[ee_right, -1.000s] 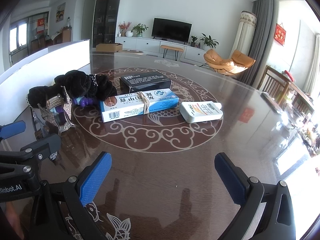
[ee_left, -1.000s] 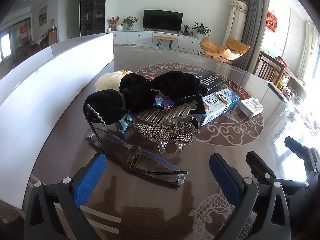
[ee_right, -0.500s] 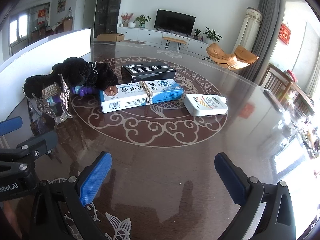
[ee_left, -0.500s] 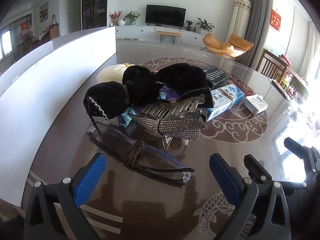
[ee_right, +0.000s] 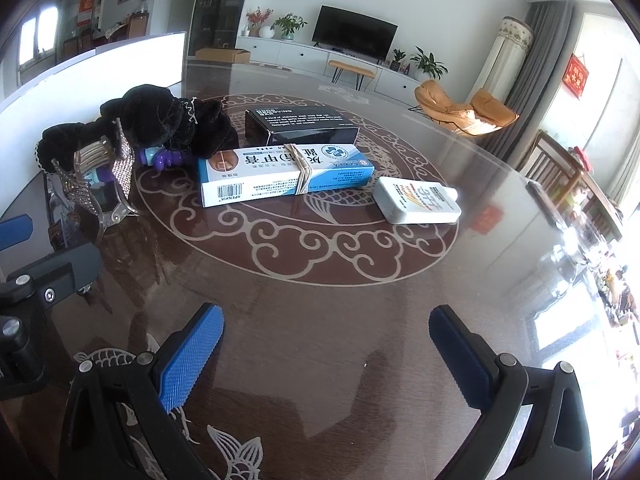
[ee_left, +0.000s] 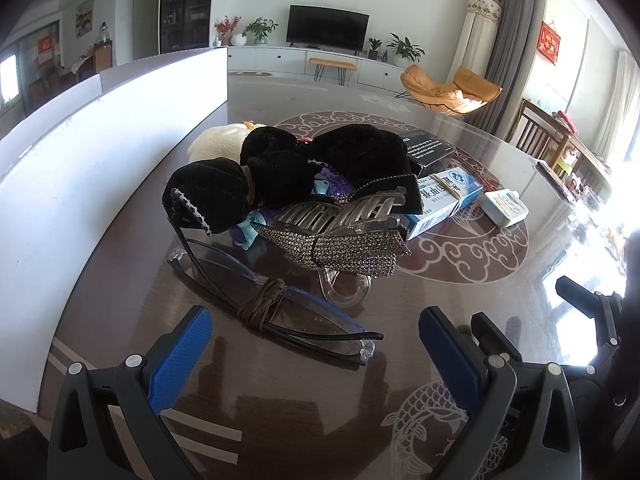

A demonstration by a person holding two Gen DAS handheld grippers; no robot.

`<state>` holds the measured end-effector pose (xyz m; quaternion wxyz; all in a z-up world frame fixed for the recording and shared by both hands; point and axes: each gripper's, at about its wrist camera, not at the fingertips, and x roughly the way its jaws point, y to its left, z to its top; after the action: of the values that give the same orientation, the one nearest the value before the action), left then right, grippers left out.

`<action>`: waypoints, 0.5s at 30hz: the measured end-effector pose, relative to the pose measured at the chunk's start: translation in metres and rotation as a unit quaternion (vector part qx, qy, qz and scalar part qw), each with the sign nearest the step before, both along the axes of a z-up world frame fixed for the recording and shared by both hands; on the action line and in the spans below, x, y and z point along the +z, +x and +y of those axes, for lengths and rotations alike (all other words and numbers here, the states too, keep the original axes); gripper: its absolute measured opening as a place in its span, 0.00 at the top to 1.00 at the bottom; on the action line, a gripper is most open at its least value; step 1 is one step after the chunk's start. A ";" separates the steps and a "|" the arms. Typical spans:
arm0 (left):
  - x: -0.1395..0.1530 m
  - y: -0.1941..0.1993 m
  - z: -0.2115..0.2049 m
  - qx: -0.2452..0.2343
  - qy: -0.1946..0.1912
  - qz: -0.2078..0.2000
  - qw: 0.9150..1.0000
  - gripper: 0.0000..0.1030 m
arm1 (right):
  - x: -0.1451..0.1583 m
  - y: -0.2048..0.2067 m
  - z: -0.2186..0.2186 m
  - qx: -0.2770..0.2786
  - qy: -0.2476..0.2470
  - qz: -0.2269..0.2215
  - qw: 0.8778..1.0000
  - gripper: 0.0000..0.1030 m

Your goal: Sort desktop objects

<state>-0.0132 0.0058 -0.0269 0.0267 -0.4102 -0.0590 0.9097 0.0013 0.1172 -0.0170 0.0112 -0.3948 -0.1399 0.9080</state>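
Note:
My left gripper (ee_left: 316,344) is open and empty, just short of folded glasses (ee_left: 276,308) tied with brown cord. Behind them stands a rhinestone hair claw (ee_left: 340,240), with black velvet hair pieces (ee_left: 288,168) and a small purple item piled behind it. My right gripper (ee_right: 328,344) is open and empty over bare table. Ahead of it lie a blue-and-white box (ee_right: 284,176) bound with a rubber band, a black box (ee_right: 300,124) and a white flat bottle (ee_right: 418,200). The hair claw (ee_right: 96,176) shows at its left.
The dark glass-topped table (ee_right: 320,280) has a round scroll pattern. A white board (ee_left: 80,152) stands along its left edge. A cream soft item (ee_left: 216,140) lies behind the black pile. Chairs stand at the far right.
Both grippers have moved slightly closer to the objects, which look larger and lower in view. Both stay open and no object has moved.

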 end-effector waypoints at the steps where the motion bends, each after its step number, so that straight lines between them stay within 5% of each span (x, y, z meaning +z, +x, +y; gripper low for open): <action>1: 0.000 0.000 0.000 0.000 0.000 0.000 1.000 0.00 | 0.000 0.000 0.000 0.000 0.000 0.000 1.000 0.00; 15: -0.008 -0.005 0.008 -0.004 -0.014 -0.013 1.000 0.00 | -0.001 -0.001 0.000 0.000 -0.003 -0.004 1.000 0.00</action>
<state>-0.0177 0.0142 -0.0349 0.0242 -0.4230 -0.0451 0.9047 0.0007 0.1176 -0.0176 0.0096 -0.3981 -0.1368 0.9070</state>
